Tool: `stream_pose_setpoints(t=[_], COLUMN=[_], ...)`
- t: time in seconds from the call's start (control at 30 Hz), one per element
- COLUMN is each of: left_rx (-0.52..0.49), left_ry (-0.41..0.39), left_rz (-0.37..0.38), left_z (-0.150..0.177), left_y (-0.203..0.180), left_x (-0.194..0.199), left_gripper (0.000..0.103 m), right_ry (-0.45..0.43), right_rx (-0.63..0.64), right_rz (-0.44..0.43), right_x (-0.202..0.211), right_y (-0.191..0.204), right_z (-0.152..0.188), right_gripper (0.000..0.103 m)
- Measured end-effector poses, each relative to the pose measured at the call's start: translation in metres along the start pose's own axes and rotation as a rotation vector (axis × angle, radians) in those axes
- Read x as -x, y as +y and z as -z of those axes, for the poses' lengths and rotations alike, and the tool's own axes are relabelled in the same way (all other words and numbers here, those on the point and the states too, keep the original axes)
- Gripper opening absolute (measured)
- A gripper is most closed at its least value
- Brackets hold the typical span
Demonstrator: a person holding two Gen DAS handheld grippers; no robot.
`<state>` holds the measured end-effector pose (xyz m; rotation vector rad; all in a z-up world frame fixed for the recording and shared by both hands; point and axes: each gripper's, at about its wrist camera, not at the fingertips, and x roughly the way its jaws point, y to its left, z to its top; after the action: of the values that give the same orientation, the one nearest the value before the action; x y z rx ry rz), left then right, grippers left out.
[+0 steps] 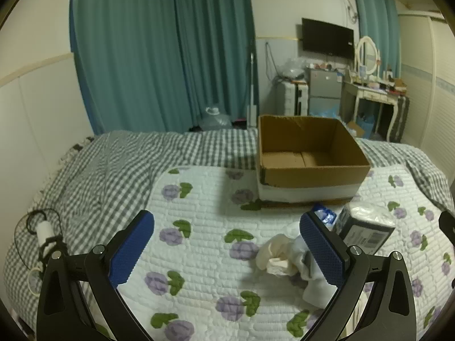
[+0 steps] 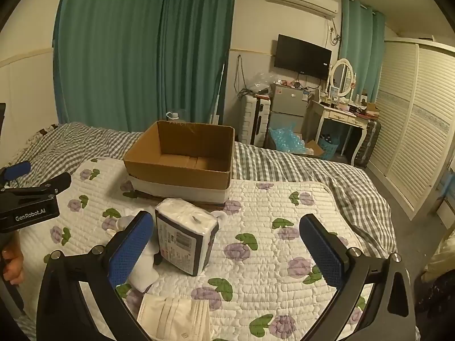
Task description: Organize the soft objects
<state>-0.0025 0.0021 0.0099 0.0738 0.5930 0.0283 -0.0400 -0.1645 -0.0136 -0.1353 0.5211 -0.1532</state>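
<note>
On the quilt, the left gripper is wide open and holds nothing; crumpled cloths lie just beside its right finger. Behind them the open box stands on the quilt, and the tissue pack is just in front of it. The right gripper is also wide open and empty, with the pack near its left finger and a mask below.

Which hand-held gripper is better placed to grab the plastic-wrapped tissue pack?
Probably the right hand-held gripper: the white plastic-wrapped tissue pack lies between its open jaws, whereas it lies right of the left hand-held gripper.
</note>
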Motion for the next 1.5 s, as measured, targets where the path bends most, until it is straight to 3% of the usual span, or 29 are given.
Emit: stream_pose_setpoints(t=[1.5], left_rx=[0.0], left_ry=[-0.009], left_rz=[0.007], left_z=[0.0005], left_y=[0.001], left_x=[0.0006], left_gripper=[0.103], right_ry=[-0.025], right_rx=[-0.008], right_rz=[0.002], right_x=[0.0047], right_y=[0.0004], right_z=[-0.004], right_gripper=[0.103])
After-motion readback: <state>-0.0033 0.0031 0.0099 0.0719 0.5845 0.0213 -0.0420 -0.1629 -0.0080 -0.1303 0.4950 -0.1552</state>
